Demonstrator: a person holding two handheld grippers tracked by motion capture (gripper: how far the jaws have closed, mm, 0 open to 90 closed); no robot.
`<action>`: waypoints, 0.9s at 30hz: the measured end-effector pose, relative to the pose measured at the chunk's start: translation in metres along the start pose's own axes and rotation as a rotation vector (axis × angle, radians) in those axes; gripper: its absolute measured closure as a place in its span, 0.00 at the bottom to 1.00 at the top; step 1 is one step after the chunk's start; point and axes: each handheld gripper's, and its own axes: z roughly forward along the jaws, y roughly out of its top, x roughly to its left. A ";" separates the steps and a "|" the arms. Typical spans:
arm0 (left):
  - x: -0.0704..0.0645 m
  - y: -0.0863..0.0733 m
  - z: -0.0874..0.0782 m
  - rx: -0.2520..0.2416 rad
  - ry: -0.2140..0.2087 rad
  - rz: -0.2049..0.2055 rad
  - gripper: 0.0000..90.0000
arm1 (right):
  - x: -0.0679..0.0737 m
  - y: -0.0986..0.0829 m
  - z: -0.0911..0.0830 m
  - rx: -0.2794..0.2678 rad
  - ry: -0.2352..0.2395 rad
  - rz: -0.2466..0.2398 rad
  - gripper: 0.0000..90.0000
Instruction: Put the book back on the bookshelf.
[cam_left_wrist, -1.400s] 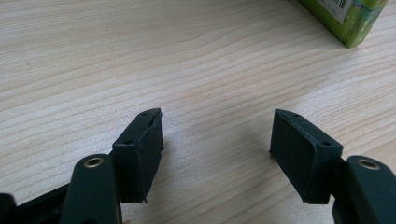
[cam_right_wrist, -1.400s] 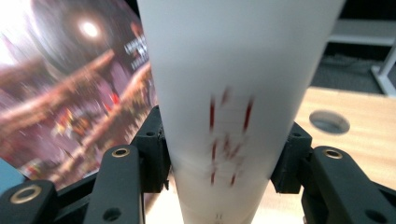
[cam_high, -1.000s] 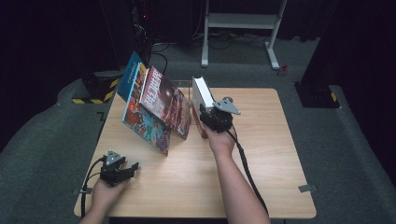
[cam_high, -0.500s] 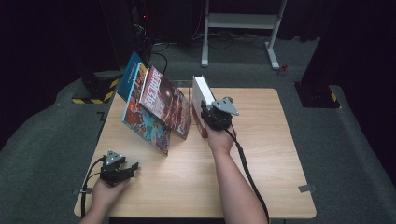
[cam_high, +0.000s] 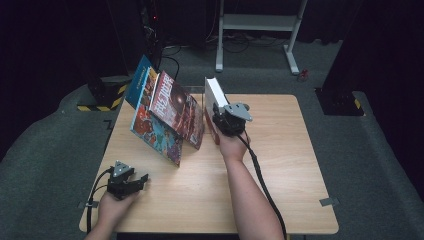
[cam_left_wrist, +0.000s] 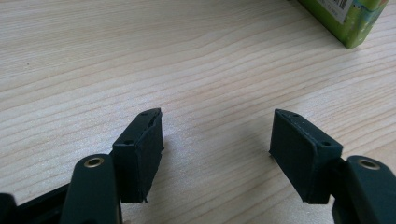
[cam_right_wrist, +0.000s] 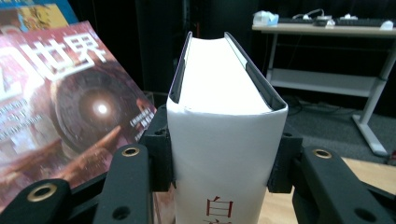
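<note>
The right gripper (cam_high: 226, 119) squeezes a white book (cam_right_wrist: 227, 140) standing tall (bare tabletop (cam_high: 280, 150) beside it); left gripper (cam_left_wrist: 217, 154) jaws are apart.

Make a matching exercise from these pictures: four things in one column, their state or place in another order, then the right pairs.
Things:
1. white book
2. left gripper
3. red magazine
4. right gripper

States:
A. open over bare wood
B. leaning at the table's far left
C. upright, clamped between jaws
D. shut, near the table's middle

Pairs: 1-C, 2-A, 3-B, 4-D
</note>
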 end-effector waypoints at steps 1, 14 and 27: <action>0.000 0.000 0.000 0.000 0.000 0.000 0.39 | 0.001 0.002 0.000 -0.006 -0.004 -0.005 0.61; 0.000 0.000 0.000 -0.001 -0.001 -0.002 0.38 | 0.005 0.017 0.025 -0.015 -0.046 -0.024 0.61; -0.001 0.000 0.000 -0.001 -0.002 0.000 0.38 | 0.005 0.012 0.046 0.001 -0.067 -0.013 0.61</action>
